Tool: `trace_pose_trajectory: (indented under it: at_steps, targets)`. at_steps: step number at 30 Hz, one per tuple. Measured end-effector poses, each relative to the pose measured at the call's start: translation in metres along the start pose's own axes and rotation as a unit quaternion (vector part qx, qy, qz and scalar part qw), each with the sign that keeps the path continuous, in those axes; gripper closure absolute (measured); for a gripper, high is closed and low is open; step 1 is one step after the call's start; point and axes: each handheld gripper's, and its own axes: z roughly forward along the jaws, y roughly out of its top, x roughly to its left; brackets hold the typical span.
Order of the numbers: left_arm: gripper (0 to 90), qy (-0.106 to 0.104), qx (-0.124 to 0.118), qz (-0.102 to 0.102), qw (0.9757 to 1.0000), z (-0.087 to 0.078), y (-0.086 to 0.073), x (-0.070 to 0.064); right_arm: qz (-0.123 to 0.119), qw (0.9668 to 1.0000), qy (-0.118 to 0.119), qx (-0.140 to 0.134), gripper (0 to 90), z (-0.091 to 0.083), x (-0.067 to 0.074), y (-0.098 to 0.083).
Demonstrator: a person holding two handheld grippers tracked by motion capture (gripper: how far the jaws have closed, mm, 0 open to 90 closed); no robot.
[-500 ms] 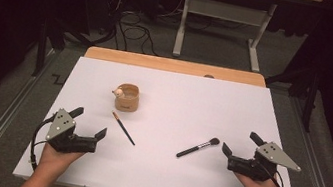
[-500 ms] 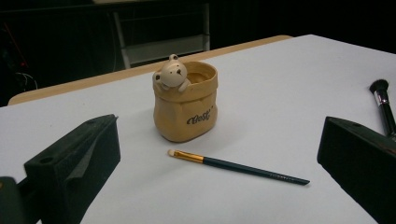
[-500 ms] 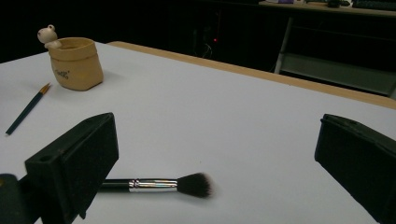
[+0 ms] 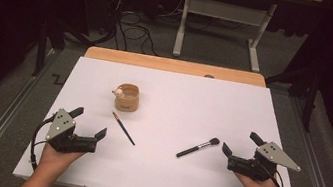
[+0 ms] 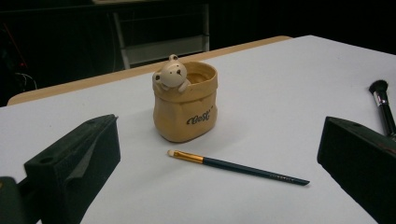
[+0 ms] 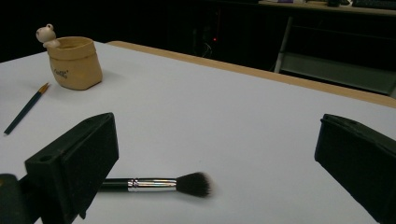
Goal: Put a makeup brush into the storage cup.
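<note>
L gripper (image 4: 89,122) jaws spread wide, nothing btwn; thin brush (image 4: 123,128) lies on white table (image 4: 179,95) just ahead of its fingertips (image 4: 100,133), near bear pot (image 4: 127,97). R gripper (image 4: 241,144) jaws also wide apart, empty; makeup brush (image 4: 198,147) lies just off its nearer fingertip (image 4: 226,149), bristle end toward R gripper.

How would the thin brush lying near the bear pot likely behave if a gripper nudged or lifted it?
The thin brush has a slim, seemingly round handle lying flat on the table, so a sideways nudge would probably roll it. It looks stiff and light, so it should lift without drooping. Being so low and narrow, it may slip from wide pads.
</note>
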Motion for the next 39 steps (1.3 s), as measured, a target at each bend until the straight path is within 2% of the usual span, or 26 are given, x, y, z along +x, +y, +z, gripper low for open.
trace_pose_trajectory:
  at_steps: [20,39]
  targets:
    - [0.1,0.0,-0.003,-0.002,1.0,-0.0008,0.0003,0.0,-0.002,1.0,-0.001,-0.002,0.6,-0.0007,-0.0007,0.0]
    - [0.1,0.0,0.013,-0.002,0.9999,0.0022,-0.002,0.0011,-0.006,1.0,-0.002,0.005,0.5,0.0008,-0.0013,-0.001]
